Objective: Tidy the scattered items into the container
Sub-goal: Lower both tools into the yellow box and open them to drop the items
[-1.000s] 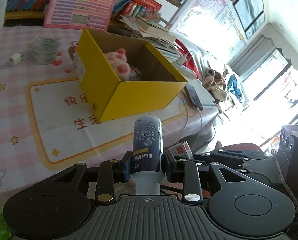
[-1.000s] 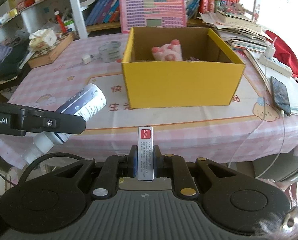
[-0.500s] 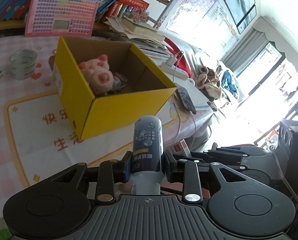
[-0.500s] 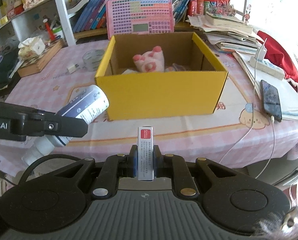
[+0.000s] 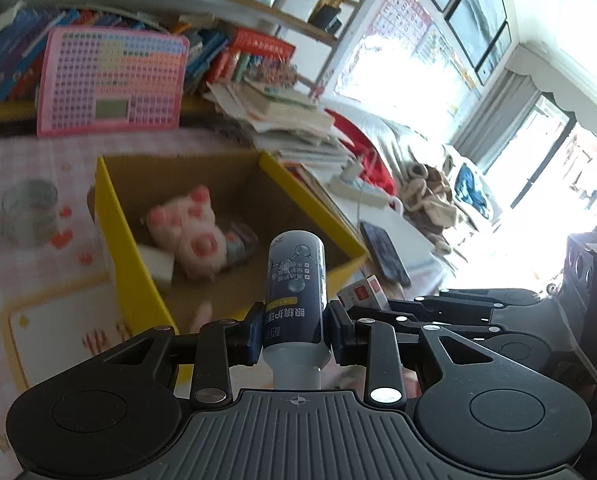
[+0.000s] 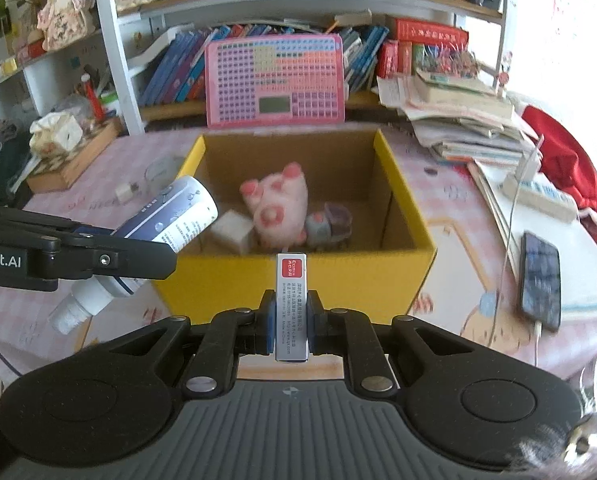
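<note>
My left gripper [image 5: 294,330] is shut on a dark blue bottle [image 5: 296,280] with a white cap end toward the camera. It hangs at the near left corner of the open yellow cardboard box [image 5: 132,280]. In the right wrist view the same bottle [image 6: 170,220] and left gripper arm [image 6: 78,254] come in from the left, over the box's [image 6: 358,280] front left corner. My right gripper [image 6: 291,316] is shut on a slim white and red packet [image 6: 291,304], just before the box's front wall. A pink plush pig [image 6: 276,208], a white block [image 6: 234,234] and a small grey item lie inside.
A pink checked cloth covers the table [image 6: 450,184]. A tape roll [image 5: 30,212] and a white plug [image 6: 126,192] lie left of the box. A phone [image 6: 540,280] on a cable, a power strip and stacked books [image 6: 458,120] sit right. A pink toy keyboard [image 6: 274,80] leans behind.
Both grippers have come forward and a little up toward the box, each still holding its item. The box's inside now shows more fully, and the bottle overlaps its front left corner.
</note>
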`<state>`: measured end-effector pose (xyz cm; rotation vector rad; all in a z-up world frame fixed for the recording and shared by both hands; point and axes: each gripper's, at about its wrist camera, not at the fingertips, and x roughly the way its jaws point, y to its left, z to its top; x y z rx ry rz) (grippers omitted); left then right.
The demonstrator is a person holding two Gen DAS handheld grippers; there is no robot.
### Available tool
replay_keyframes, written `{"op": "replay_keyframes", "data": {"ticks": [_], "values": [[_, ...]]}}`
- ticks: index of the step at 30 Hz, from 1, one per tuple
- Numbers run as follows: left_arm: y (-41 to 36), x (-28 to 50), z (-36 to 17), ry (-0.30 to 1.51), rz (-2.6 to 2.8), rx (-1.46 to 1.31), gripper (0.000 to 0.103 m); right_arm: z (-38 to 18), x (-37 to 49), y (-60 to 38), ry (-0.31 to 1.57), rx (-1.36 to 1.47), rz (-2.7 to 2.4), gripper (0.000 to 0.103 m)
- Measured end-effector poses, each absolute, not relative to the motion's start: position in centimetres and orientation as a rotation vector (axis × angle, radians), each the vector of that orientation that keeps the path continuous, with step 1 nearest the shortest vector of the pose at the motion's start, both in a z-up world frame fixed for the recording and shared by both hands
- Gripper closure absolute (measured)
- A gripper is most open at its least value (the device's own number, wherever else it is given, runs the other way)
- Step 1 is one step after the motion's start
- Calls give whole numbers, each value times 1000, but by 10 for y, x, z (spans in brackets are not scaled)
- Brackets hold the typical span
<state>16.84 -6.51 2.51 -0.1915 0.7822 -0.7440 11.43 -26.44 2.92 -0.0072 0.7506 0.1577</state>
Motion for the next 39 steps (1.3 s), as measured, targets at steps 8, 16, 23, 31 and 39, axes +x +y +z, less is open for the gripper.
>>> {"op": "replay_keyframes", "data": {"ticks": [8, 16, 23, 31, 39], "values": [[-77, 195, 30, 754, -661, -203, 72, 42, 155, -279, 679, -43, 234, 89], [-93, 219, 30, 723, -564, -169, 72, 47, 203, -289, 619, -88, 301, 89], [-107, 232, 11, 782, -511, -130, 72, 26, 235, -288, 669, -119, 360, 89], [-111, 248, -3, 840, -458, -118, 72, 0, 263, -286, 756, -142, 411, 89], [-114, 259, -14, 888, -432, -118, 72, -14, 280, -284, 811, -150, 443, 89]]}}
